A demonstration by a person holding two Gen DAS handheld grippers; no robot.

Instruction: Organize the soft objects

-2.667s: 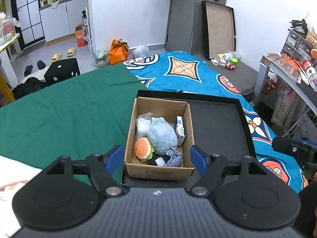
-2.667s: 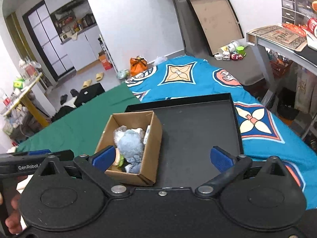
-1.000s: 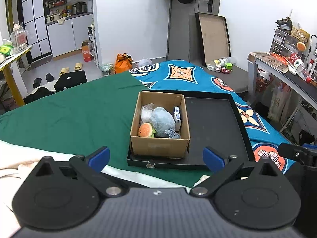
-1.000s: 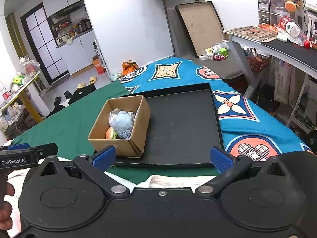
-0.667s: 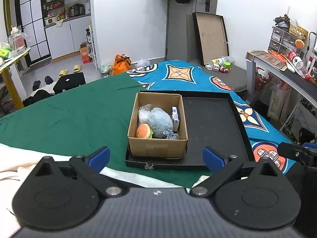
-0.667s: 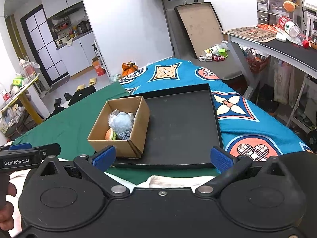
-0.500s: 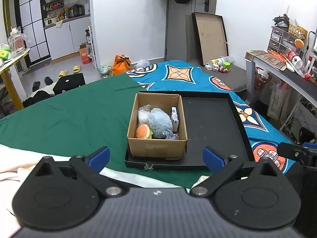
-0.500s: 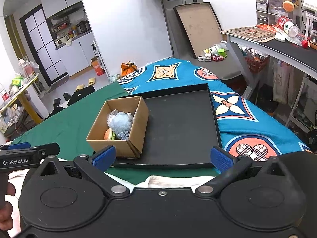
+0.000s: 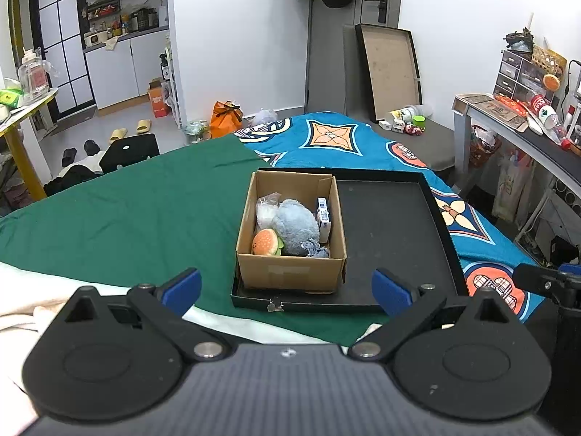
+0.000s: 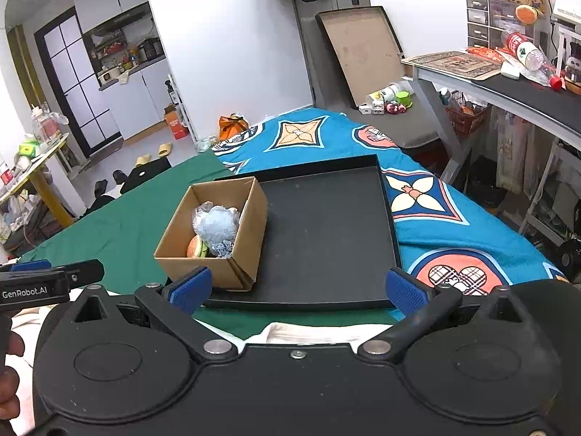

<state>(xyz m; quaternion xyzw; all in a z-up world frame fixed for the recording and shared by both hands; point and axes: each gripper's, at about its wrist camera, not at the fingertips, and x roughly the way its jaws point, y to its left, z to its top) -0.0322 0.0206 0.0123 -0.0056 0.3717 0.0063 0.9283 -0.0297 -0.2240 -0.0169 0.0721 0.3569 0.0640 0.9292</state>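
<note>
Left wrist: my left hand-held gripper (image 9: pixel 287 287) is spread wide, empty. Cardboard box (image 9: pixel 290 272) w/ blue plush (image 9: pixel 295 226) and burger toy (image 9: pixel 267 242) sits in black tray (image 9: pixel 392 239) on bed.

Right wrist: right hand-held gripper (image 10: pixel 297 287) also wide open, empty; box (image 10: pixel 232 265) in tray's left corner.

Both wrist cameras looked forward and slightly down from near the bed's edge — left one centred, right one further right — sharing the brown cardboard box (image 9: pixel 290 234) (image 10: pixel 212 230) on the black rectangular tray (image 9: pixel 392 239) (image 10: pixel 326 239).
</note>
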